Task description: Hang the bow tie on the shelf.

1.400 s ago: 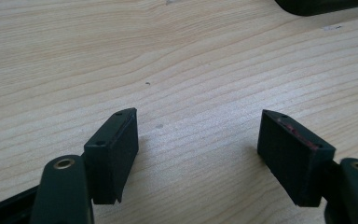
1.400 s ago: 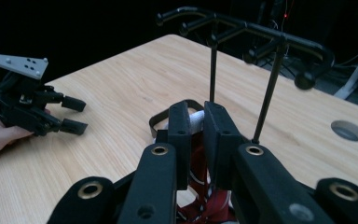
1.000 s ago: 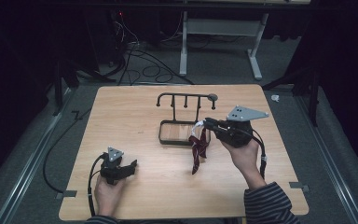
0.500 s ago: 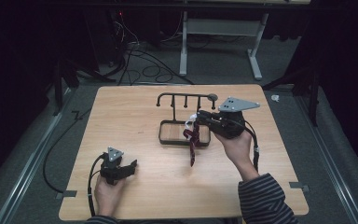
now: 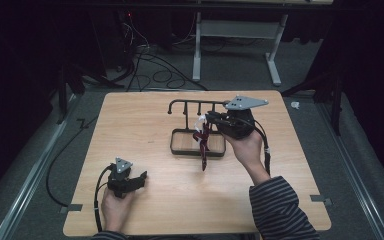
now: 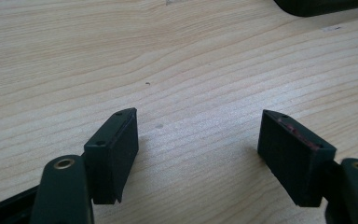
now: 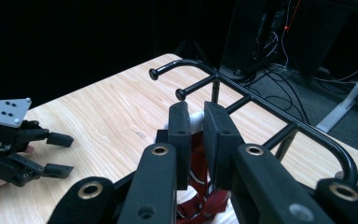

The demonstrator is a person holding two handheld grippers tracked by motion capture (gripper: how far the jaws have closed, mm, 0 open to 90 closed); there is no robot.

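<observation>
My right gripper pinches the dark red strap just before the hook rack, strap hanging straight down. My left gripper rests wide open and empty, well away from the rack.

A: Right tongs?
B: Jaws nearly closed, pinching a dark red item with a white bit at the top, right between the pads. Red part hangs below the jaws.

A: What's behind them?
B: Black metal rack, a long rail running from far left to near right, with knob-tipped pegs pointing left. The tongs sit just beside the pegs.

A: Anything else?
B: Left tongs at the left edge, jaws apart, grey plate on top, low over the wooden desk. A bit of the hand shows under them. Cables on the floor far right.
</observation>
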